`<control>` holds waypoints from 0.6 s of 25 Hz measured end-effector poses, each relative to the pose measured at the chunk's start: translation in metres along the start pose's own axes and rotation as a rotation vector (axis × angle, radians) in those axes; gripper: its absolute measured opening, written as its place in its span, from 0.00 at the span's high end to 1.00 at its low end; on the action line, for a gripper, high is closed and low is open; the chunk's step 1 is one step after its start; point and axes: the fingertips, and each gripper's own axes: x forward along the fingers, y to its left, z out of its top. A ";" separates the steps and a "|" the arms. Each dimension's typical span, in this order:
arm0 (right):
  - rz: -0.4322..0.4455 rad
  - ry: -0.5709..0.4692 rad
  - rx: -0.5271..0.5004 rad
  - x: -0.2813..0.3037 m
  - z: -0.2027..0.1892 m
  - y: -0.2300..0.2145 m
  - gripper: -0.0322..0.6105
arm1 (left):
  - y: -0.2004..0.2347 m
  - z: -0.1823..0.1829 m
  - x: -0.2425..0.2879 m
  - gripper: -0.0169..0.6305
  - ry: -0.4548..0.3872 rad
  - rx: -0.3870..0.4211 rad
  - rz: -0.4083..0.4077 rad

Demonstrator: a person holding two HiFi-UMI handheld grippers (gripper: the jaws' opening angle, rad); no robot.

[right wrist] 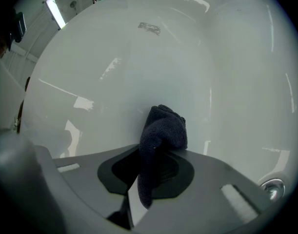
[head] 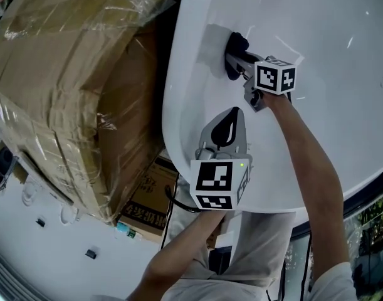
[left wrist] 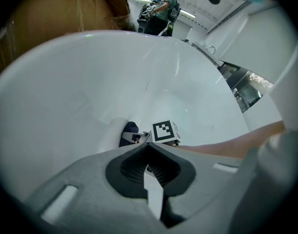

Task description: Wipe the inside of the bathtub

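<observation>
With the arm stretched out, the right gripper (head: 234,60) is pinching a dark cloth (head: 237,43) at the bathtub (head: 323,49) wall; the left gripper (head: 228,125) is hovering with jaws together, empty.

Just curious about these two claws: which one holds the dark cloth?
The right gripper, deeper in the bathtub: its jaws clamp the dark cloth. The left gripper, near the rim, is shut on nothing.

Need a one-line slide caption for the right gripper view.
Right gripper, shut on a dark cloth, aimed at the inner wall of the white bathtub; chrome fitting at lower right.
</observation>
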 end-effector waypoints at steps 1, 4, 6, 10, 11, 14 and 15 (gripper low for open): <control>0.008 -0.001 -0.002 -0.002 0.000 0.005 0.88 | 0.000 0.001 -0.002 0.98 -0.002 -0.001 0.001; 0.032 -0.007 -0.014 -0.005 0.004 0.021 0.88 | -0.001 0.005 -0.006 0.98 -0.015 -0.003 0.003; 0.048 -0.011 -0.021 -0.009 0.006 0.032 0.88 | -0.002 0.006 -0.010 0.98 -0.019 -0.004 0.004; 0.080 -0.012 -0.037 -0.015 0.008 0.055 0.88 | -0.004 0.010 -0.017 0.98 -0.022 -0.006 0.005; 0.087 -0.012 -0.042 -0.017 0.009 0.060 0.88 | -0.005 0.011 -0.019 0.98 -0.023 -0.006 0.004; 0.108 -0.007 -0.055 -0.022 0.010 0.077 0.88 | -0.007 0.013 -0.026 0.98 -0.027 -0.004 0.000; 0.114 -0.004 -0.059 -0.024 0.010 0.082 0.88 | -0.007 0.014 -0.028 0.98 -0.028 -0.003 0.000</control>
